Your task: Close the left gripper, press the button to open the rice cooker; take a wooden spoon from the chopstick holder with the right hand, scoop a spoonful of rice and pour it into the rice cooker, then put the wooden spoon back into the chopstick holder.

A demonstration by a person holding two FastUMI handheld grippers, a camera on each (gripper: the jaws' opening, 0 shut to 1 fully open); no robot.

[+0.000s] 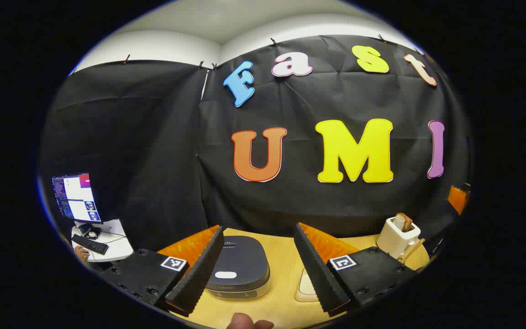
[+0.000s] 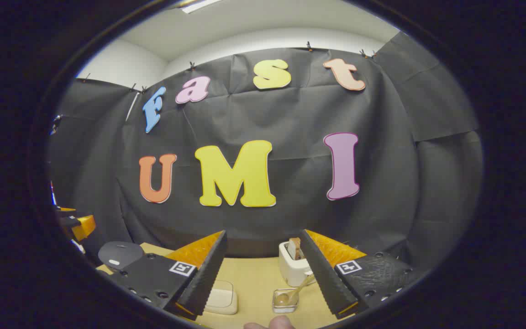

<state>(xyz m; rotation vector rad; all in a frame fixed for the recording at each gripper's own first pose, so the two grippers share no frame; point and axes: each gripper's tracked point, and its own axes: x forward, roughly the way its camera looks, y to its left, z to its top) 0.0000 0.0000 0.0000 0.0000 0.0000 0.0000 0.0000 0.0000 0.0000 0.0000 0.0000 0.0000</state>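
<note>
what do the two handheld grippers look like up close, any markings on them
Each has two wedge-shaped fingers with ridged inner faces on black bodies with visible screws. The left gripper and right gripper each carry a square black-and-white tag at the base of each finger. No cables show.

Dark grey rice cooker (image 1: 239, 266) — white button (image 1: 225, 275)

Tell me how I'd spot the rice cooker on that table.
Start at the wooden table below the black cloth wall. The rice cooker sits toward its left: a low, dark grey, rounded-square box, lid shut, with a pale oval button in front. Its neighbours are small and whitish.
</note>
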